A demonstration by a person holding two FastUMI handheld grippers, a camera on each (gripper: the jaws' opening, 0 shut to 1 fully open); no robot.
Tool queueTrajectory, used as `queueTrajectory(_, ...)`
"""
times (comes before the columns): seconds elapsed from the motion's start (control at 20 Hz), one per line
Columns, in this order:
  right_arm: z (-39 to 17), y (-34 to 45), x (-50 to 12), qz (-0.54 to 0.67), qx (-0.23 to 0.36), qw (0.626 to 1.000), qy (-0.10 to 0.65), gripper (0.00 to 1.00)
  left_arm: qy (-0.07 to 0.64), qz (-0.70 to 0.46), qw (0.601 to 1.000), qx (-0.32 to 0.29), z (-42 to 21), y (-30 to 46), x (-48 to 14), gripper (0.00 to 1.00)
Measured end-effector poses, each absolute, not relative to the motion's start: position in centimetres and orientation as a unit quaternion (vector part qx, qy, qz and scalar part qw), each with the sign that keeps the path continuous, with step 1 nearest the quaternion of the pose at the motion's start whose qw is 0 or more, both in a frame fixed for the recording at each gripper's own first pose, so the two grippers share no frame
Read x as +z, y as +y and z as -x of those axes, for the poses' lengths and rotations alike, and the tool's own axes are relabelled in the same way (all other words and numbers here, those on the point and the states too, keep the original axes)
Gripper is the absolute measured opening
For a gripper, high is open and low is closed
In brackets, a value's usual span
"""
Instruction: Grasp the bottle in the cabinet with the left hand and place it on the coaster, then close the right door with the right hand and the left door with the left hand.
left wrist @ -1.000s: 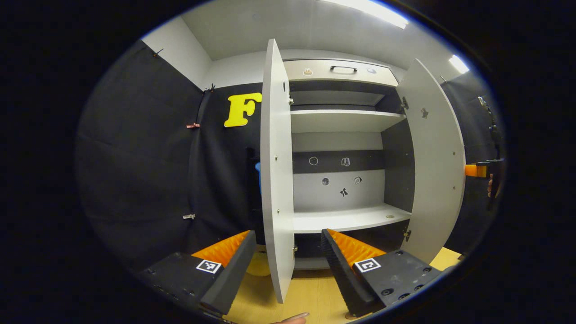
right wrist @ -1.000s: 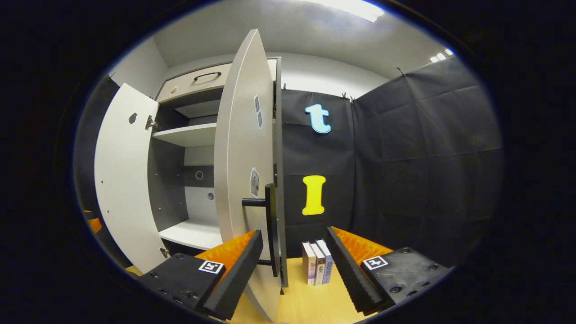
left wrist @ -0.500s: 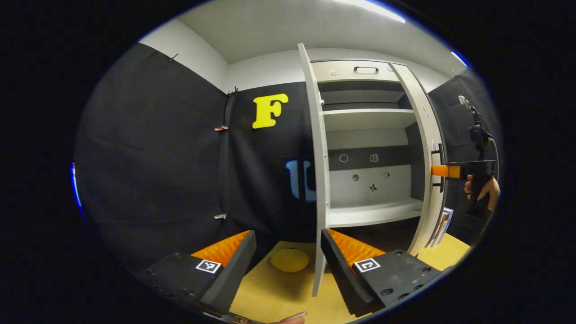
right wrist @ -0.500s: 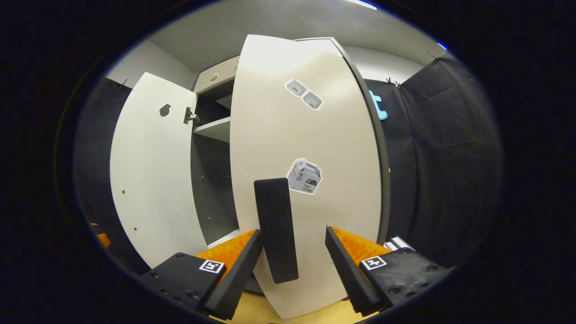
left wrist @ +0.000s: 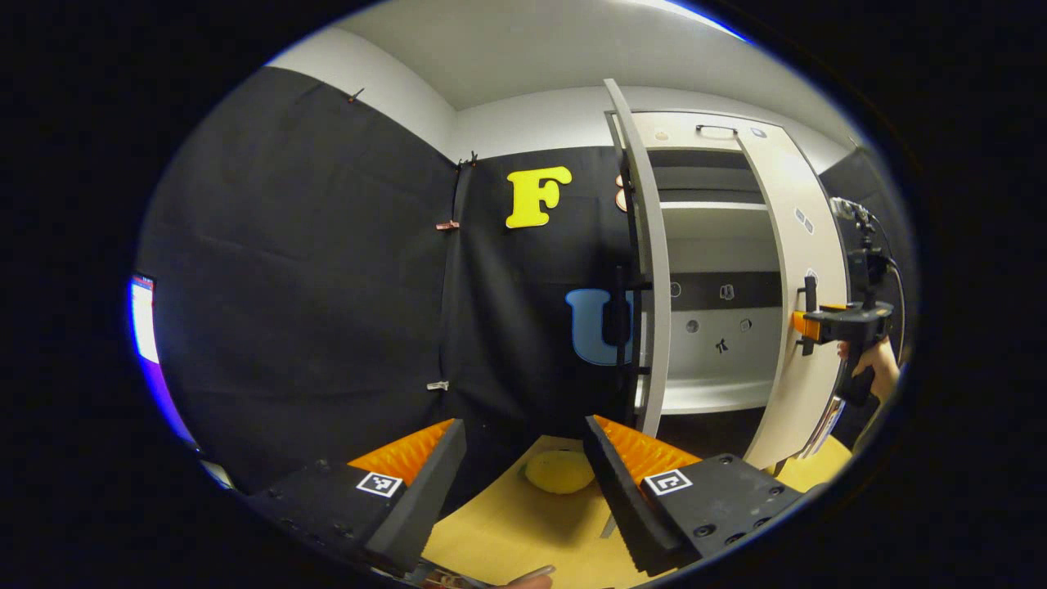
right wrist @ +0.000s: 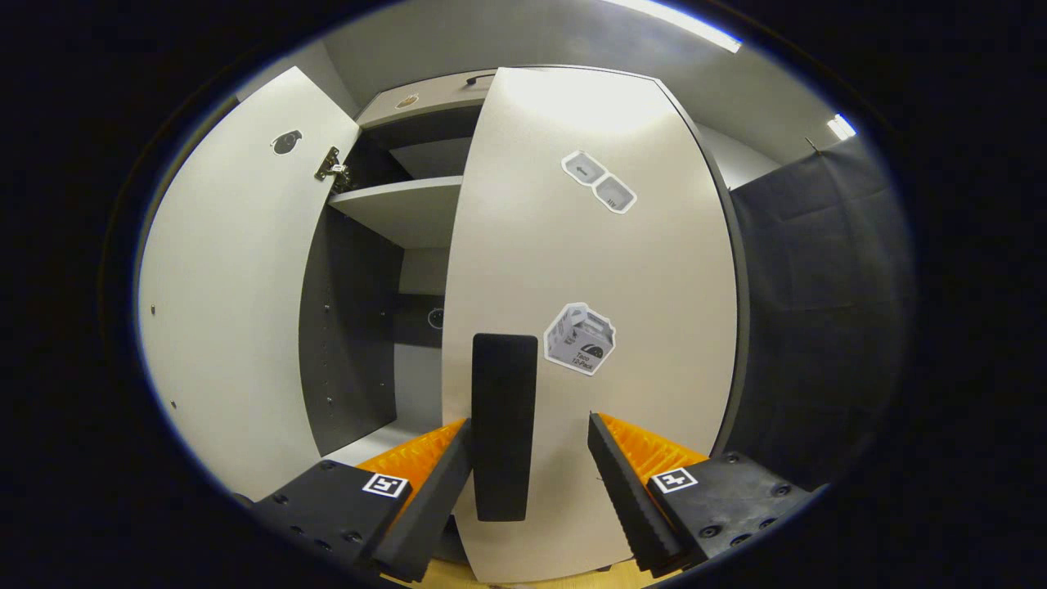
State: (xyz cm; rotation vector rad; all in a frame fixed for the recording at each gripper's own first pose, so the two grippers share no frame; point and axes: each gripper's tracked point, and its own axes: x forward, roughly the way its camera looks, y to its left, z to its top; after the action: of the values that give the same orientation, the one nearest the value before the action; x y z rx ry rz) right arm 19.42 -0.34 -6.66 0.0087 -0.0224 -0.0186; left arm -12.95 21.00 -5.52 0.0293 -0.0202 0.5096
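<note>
- Right tongs (right wrist: 527, 458) stood open, empty, straddling the right door's (right wrist: 589, 270) black handle (right wrist: 504, 425), lower centre; door nearly shut, judged.
- Left tongs (left wrist: 515, 466) open, empty, low before the left door (left wrist: 650, 270), ajar, unclosed.
- Bottle unseen; yellow coaster (left wrist: 559, 472) bare on the wooden bench (left wrist: 507, 532).
- Black cloth walls around.

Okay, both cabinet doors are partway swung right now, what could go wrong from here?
1. The right gripper is open with the right door's handle between its fingers, not clamped, so it could slide off the handle and the right door might stop short of shut.
2. The left door stands wide open, edge-on to the left gripper, which is open and apart from it. Reaching in carelessly could knock the door's edge rather than push it closed.
</note>
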Motion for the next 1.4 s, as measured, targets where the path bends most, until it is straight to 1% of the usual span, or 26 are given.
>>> queueTrajectory(0.1,-20.1,-0.3,-6.8,0.006,-0.022,1.0,-0.014,0.92,-0.021,0.007,0.972,0.234,11.5,21.2,-4.9,0.92)
queueTrajectory(0.25,-20.8,-0.2,-7.1,0.013,-0.033,0.999,-0.017,0.92,-0.027,-0.012,0.978,0.208,8.9,21.3,-3.8,0.92)
queueTrajectory(0.35,-21.2,-0.3,-7.3,0.009,-0.038,0.999,-0.017,0.92,-0.03,-0.023,0.981,0.188,6.7,20.8,-3.3,0.88)
queueTrajectory(0.5,-21.5,-0.4,-7.5,0.008,-0.042,0.999,-0.018,0.92,-0.036,-0.017,0.987,0.156,4.0,19.8,-2.7,0.88)
queueTrajectory(0.65,-21.0,-0.5,-7.8,0.01,-0.025,1.0,-0.008,0.92,-0.043,-0.021,0.989,0.139,2.7,19.3,-2.1,0.88)
queueTrajectory(0.7,-20.5,-0.5,-8.1,0.008,-0.017,1.0,-0.002,0.92,-0.05,-0.02,0.99,0.131,2.4,18.9,-1.6,0.83)
queueTrajectory(0.75,-19.7,-0.5,-8.1,0.003,-0.009,1.0,-0.002,0.95,-0.054,-0.025,0.989,0.134,2.3,19.2,-1.3,0.88)
queueTrajectory(0.85,-17.3,-0.9,-7.9,0.005,0.001,1.0,-0.01,0.96,-0.054,-0.037,0.988,0.137,2.1,19.2,-1.2,0.87)
queueTrajectory(1.0,-14.6,-1.5,-7.6,0.03,0.01,0.999,-0.014,0.95,-0.049,-0.037,0.99,0.125,1.8,18.2,-1.1,0.88)
queueTrajectory(1.25,-13.0,-1.8,-8.6,0.053,0.036,0.998,0.007,0.95,-0.046,-0.029,0.992,0.114,1.5,16.1,-1.3,0.87)
queueTrajectory(1.4,-12.1,-1.8,-8.5,0.068,0.056,0.996,0.004,0.95,-0.046,-0.033,0.995,0.087,0.6,13.5,-1.4,0.87)
